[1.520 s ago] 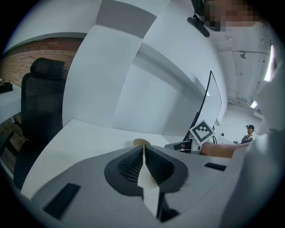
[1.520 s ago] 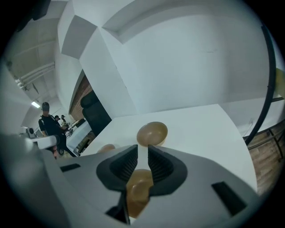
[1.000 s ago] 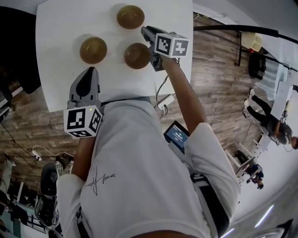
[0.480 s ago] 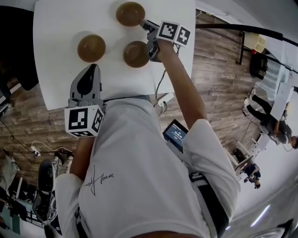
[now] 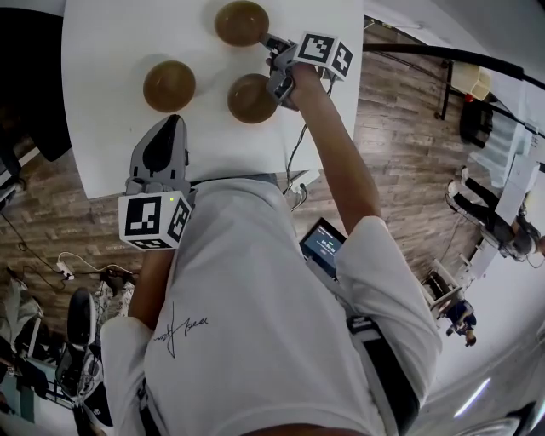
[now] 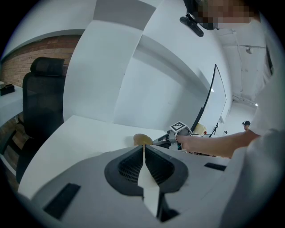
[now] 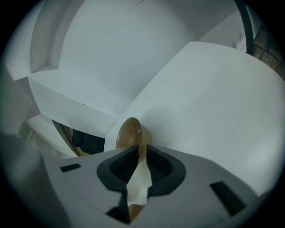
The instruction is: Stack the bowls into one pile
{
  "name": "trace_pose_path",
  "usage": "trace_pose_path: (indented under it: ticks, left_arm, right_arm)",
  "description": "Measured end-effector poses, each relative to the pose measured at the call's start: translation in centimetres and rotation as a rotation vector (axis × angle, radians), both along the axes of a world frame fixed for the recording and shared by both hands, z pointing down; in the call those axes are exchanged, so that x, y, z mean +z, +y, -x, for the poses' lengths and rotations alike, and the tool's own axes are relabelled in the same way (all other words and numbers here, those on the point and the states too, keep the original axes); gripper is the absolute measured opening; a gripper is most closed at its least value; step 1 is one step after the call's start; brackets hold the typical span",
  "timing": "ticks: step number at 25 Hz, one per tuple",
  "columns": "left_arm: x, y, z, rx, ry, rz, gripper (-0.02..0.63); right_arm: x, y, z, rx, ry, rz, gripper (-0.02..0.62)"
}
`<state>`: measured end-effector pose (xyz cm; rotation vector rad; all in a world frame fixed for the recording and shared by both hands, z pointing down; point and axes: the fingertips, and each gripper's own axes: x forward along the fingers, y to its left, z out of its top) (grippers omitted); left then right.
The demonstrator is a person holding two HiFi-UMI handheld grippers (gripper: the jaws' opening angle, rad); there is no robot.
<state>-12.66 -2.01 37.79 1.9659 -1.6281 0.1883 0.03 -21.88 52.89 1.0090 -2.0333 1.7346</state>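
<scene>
Three brown bowls stand apart on the white table (image 5: 102, 43): a far bowl (image 5: 241, 23), a left bowl (image 5: 169, 85) and a near-right bowl (image 5: 251, 98). My right gripper (image 5: 269, 43) reaches past the near-right bowl to the far bowl's right rim. Its jaws have just been closing, and in the right gripper view they pinch that bowl's (image 7: 130, 132) rim. My left gripper (image 5: 168, 121) rests shut and empty near the table's front edge, just short of the left bowl. A bowl (image 6: 141, 139) peeks over its tips (image 6: 143, 149).
A black office chair (image 5: 25, 85) stands at the table's left side. Cables hang off the table's right front corner (image 5: 298, 170) over a wooden floor. The table's right edge lies close beside my right hand (image 5: 294, 81).
My right gripper has moved from beside the near-right bowl up to the far bowl's rim, rolled over, and its jaws have come together on that rim. The left gripper has stayed put.
</scene>
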Motion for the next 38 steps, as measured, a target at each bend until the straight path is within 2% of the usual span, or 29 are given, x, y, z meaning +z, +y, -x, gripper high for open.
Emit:
trace_pose_path:
  ticks: [6, 17, 38]
  left_arm:
    - [0.2, 0.3, 0.1, -0.002, 0.033, 0.009, 0.008]
    - [0.1, 0.3, 0.5, -0.003, 0.034, 0.003, 0.008]
    - [-0.2, -0.3, -0.1, 0.025, 0.047, -0.002, 0.008]
  right_arm:
    - [0.3, 0.3, 0.4, 0.013, -0.029, 0.064, 0.054]
    - [-0.1, 0.4, 0.5, 0.043, -0.085, 0.102, 0.025]
    - [-1.2, 0.7, -0.3, 0.043, -0.124, 0.086, 0.025]
